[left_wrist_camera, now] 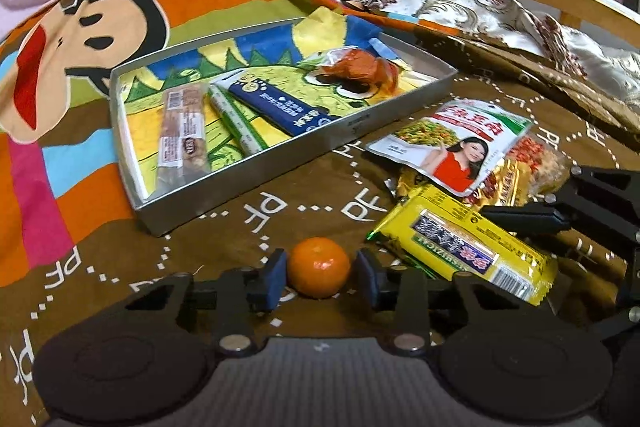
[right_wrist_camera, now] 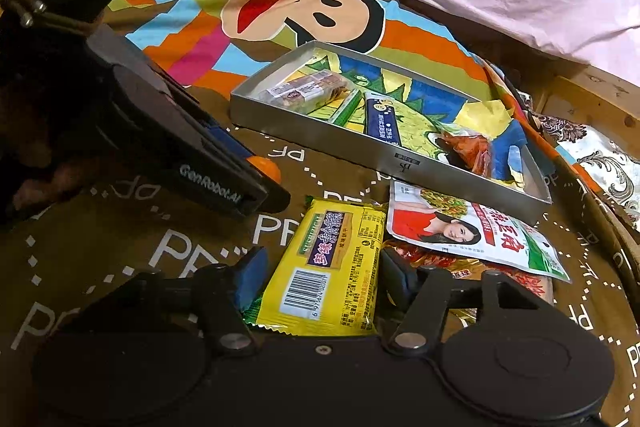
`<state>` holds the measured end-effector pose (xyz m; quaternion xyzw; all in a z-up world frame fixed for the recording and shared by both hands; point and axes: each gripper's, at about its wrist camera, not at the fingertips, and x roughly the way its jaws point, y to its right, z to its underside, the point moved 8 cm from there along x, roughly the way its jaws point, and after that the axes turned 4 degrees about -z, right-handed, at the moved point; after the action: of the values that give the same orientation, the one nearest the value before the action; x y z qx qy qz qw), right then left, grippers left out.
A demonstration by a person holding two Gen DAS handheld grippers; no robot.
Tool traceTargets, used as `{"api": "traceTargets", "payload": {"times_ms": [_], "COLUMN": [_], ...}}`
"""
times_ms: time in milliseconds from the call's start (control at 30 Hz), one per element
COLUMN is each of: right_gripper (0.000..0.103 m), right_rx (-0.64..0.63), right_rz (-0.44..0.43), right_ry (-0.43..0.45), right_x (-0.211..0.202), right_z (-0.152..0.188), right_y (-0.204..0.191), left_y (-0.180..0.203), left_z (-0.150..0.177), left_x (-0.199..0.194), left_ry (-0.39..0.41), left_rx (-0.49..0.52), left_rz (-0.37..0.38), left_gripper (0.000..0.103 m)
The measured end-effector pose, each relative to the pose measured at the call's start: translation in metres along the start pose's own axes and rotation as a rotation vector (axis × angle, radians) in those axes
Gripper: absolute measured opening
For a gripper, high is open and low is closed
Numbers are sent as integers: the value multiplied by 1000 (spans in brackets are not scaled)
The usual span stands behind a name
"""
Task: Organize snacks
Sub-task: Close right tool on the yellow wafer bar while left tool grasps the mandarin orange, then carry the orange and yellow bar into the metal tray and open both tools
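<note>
Left gripper (left_wrist_camera: 320, 277): its two blue pads stand on either side of the orange (left_wrist_camera: 319, 267); the left pad touches the fruit, the right pad seems just apart from it, but I cannot tell this surely. The fingers are not pressed together.
Orange: it rests on the brown bedcover (left_wrist_camera: 280, 203), near the camera, in front of the tray.
Right gripper (right_wrist_camera: 320, 277): the fingers are spread around the near end of the yellow snack pack (right_wrist_camera: 326, 267); both pads sit just beside its edges, and a firm pinch is not clear.
Yellow snack pack: it lies flat on the bedcover, to the right of the orange.
Tray (left_wrist_camera: 256, 183): a shallow grey box, far from the orange, with a cartoon lining.
Inside the tray: a brown bar in clear wrap (left_wrist_camera: 184, 135), a green stick (left_wrist_camera: 236, 125), a dark blue packet (left_wrist_camera: 280, 107) and an orange-red bag (left_wrist_camera: 356, 65).
Loose snacks: a white packet with a woman's picture (left_wrist_camera: 448, 143) lies on other wrappers, right of the tray.
</note>
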<state>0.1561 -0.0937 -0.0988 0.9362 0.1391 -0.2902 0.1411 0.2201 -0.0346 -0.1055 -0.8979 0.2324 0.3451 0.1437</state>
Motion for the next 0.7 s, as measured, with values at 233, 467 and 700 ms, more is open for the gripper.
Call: {"api": "traceTargets", "payload": {"times_ms": [233, 467, 700], "right_gripper": [56, 54, 52], "right_rx": [-16, -133, -272], "right_rz": [8, 38, 100], "right_ry": [5, 46, 121], "right_x": [-2, -14, -27], "right_z": [0, -3, -10], "right_y": [-2, -8, -8], "left_y": [3, 4, -3], "left_z": [1, -3, -18], "left_x": [0, -8, -20], "left_ry": [-1, 22, 89], "left_rx": [6, 7, -14], "left_rz": [-18, -45, -85], "left_gripper": [37, 36, 36]}}
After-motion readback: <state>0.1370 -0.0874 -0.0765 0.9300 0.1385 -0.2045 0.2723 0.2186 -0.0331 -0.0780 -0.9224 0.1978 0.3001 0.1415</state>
